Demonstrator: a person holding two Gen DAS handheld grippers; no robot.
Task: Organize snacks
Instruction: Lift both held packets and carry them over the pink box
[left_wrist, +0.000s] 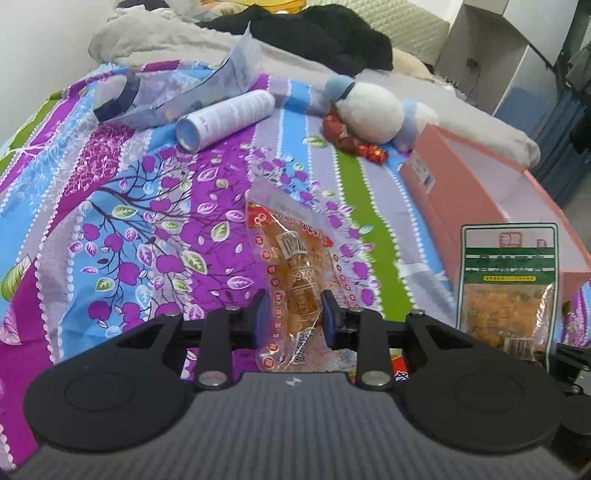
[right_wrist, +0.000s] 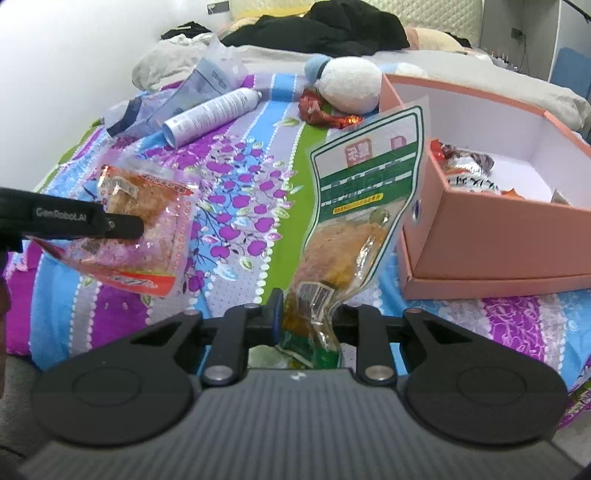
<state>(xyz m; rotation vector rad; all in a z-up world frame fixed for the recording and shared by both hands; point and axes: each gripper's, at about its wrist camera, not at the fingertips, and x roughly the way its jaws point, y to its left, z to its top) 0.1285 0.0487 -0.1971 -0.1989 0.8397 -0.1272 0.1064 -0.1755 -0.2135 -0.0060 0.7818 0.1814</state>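
The left gripper (left_wrist: 291, 317) is clamped across the middle of a clear, red-printed snack packet (left_wrist: 295, 273), lifted clear of the flowered bedspread (left_wrist: 129, 221) and well to the left of the pink cardboard box (right_wrist: 491, 229). The right gripper (right_wrist: 306, 317) pinches the bottom end of a green-labelled snack pouch (right_wrist: 362, 206), which stands up just beside the box's near left corner.

The pouch is gripped only at its crumpled tail, so the tall, top-heavy body could fold over or slide out as it is carried across the box wall; its upper edge may also catch that wall. The clear packet is slick film and could slip in its grip.

The right gripper's right finger is hidden behind the pouch, so that contact is assumed. Snacks already lying in the box show only in part; their number is unclear. The red wrappers (left_wrist: 351, 136) next to the white plush toy (left_wrist: 369, 110), beyond the box, are probably sweets, though blur makes that uncertain.
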